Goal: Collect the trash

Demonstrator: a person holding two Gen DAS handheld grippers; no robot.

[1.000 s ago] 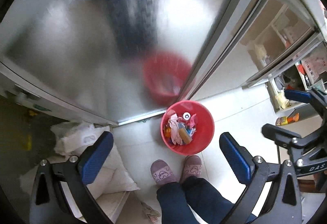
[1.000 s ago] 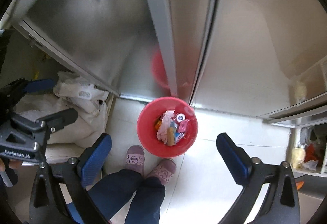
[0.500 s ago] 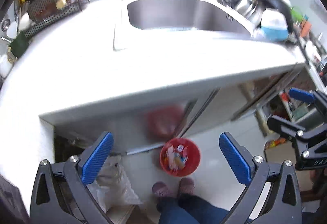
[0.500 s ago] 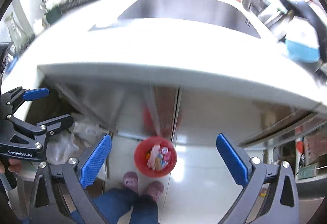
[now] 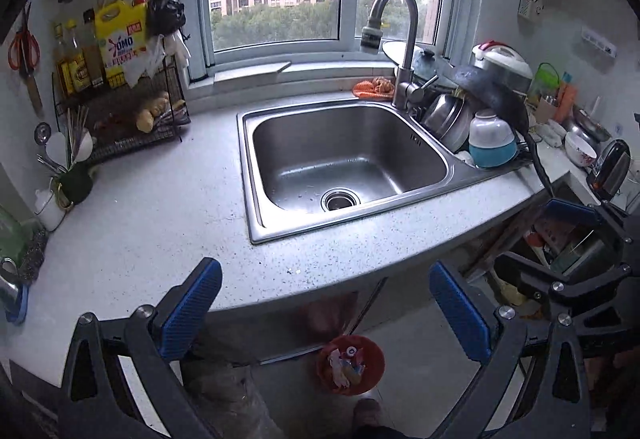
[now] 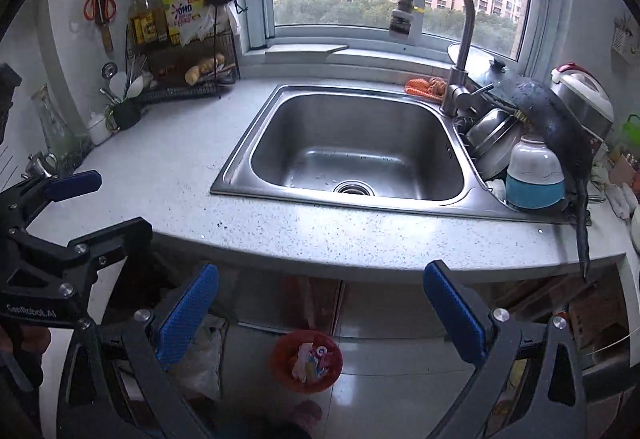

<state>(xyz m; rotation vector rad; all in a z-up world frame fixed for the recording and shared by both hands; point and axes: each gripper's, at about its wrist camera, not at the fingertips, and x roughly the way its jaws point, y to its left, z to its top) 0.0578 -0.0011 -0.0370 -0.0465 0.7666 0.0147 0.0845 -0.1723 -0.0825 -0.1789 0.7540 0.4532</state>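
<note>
Trash (image 5: 346,366) is seen piled in a red bin (image 5: 374,359) on the floor below the counter's (image 5: 160,223) front edge, by the cabinet doors — while the left gripper (image 5: 326,313) and the right gripper (image 6: 320,309) are both held wide open, nothing gripped, above that edge.

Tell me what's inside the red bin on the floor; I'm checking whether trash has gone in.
The red bin holds a loose heap of wrappers and scraps, white, pink and orange pieces on top. Whatever lies beneath that top layer is covered, and single items are too small to name.
</note>
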